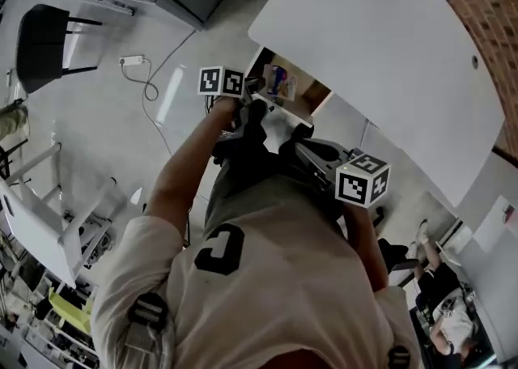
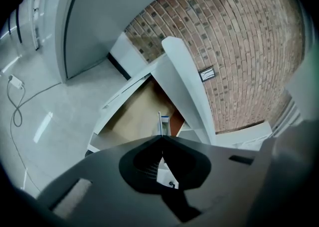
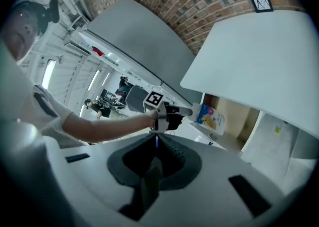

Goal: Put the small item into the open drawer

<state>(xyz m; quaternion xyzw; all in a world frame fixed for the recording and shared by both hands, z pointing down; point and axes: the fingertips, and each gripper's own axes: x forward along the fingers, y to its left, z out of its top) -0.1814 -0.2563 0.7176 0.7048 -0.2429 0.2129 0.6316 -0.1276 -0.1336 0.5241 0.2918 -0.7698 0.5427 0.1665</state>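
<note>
In the head view my left gripper (image 1: 261,84) reaches toward the open drawer (image 1: 314,100) under the white desk. It is shut on a small blue and yellow packet (image 1: 279,82) that hangs at the drawer's mouth. In the right gripper view the packet (image 3: 212,116) sticks out from the left gripper (image 3: 192,112) in front of the drawer's brown inside (image 3: 244,119). The left gripper view shows the packet (image 2: 163,124) edge-on past the closed tips (image 2: 162,137), over the drawer (image 2: 134,116). My right gripper (image 1: 301,149) stays behind, near my body, shut (image 3: 155,140) and holding nothing.
The white desk top (image 1: 380,44) overhangs the drawer, with a brick wall (image 1: 486,11) behind it. A power strip with its cable (image 1: 132,60) lies on the floor to the left, near a black chair (image 1: 40,44). People sit in the background at lower right.
</note>
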